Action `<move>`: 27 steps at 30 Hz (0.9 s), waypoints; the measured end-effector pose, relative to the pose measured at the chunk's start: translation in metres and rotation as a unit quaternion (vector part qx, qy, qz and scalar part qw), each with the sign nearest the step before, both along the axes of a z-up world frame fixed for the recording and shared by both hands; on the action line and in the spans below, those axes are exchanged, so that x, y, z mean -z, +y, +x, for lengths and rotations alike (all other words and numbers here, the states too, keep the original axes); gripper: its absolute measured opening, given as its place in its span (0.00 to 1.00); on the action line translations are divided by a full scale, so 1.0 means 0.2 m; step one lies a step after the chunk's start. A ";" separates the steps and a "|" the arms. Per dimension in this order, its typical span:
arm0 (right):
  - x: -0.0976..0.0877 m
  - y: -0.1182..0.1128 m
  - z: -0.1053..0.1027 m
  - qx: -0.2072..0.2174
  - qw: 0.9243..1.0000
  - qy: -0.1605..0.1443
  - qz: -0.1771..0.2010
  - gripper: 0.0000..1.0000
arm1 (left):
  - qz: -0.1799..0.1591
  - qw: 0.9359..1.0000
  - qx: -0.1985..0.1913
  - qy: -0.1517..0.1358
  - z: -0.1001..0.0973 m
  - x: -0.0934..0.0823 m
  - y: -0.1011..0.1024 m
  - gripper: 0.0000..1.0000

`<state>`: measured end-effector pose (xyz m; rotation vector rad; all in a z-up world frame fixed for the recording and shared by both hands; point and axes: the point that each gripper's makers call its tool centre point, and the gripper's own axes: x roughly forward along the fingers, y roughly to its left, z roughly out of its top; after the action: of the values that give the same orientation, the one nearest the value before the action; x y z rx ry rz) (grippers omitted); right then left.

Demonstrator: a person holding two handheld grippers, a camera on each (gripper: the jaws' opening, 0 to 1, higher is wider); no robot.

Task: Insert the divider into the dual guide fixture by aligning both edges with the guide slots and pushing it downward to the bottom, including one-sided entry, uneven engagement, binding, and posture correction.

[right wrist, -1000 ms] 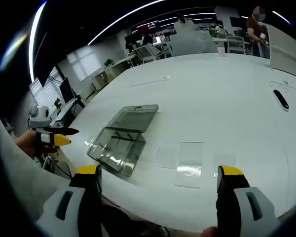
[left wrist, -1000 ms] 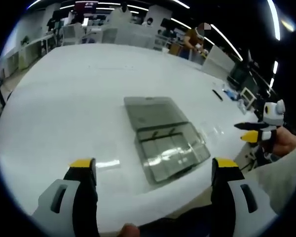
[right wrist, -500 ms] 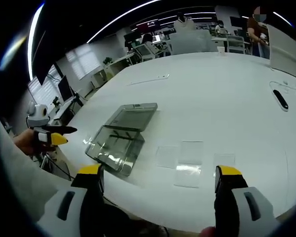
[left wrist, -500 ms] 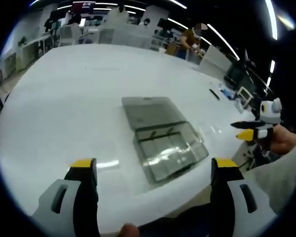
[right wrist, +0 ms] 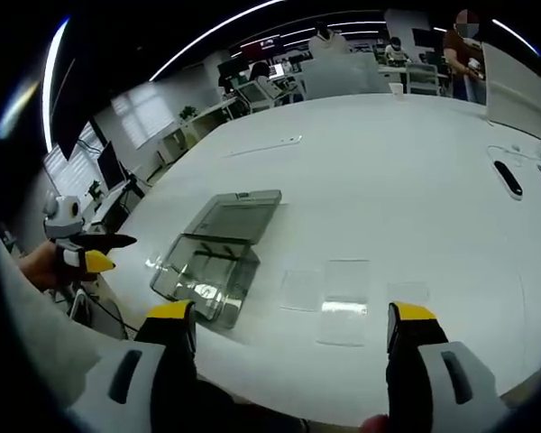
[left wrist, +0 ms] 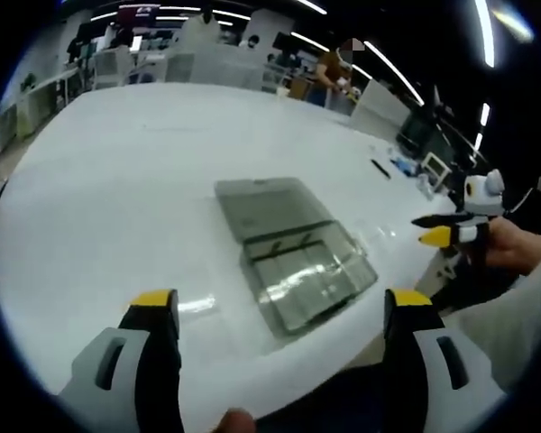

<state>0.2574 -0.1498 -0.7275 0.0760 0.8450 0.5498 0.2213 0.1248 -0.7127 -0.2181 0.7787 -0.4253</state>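
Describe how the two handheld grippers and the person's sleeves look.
The left gripper and the right gripper each have two black jaws with yellow tips on pale grey housings with dark slots. From outside, a white rounded top shows. The sleeve is light grey.

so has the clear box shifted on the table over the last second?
No. The clear box keeps the same spot relative to the flat clear dividers lying beside it on the white table; the slight drift in the picture is camera motion.

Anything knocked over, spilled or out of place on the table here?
Nothing stands out. The clear box sits flat near the table edge with its lid open, and the clear dividers lie flat beside it. Both grippers hover open, holding nothing.
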 end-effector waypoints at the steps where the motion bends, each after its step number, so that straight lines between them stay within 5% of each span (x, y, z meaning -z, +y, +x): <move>1: 0.00 0.00 0.00 0.001 1.000 0.001 -0.001 0.85 | 0.000 1.000 0.003 -0.001 0.00 0.00 0.00 0.91; 12: -0.01 -0.03 0.00 0.014 1.000 -0.004 -0.014 0.81 | 0.007 0.999 0.038 -0.011 -0.03 -0.03 0.00 0.90; 27: 0.10 -0.05 0.05 0.010 1.000 0.004 -0.025 0.70 | 0.012 0.999 0.049 -0.011 -0.06 -0.01 -0.05 0.88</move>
<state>0.2671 -0.1593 -0.7467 0.0405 0.8653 0.5104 0.2089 0.1145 -0.7102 -0.1539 0.7748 -0.5103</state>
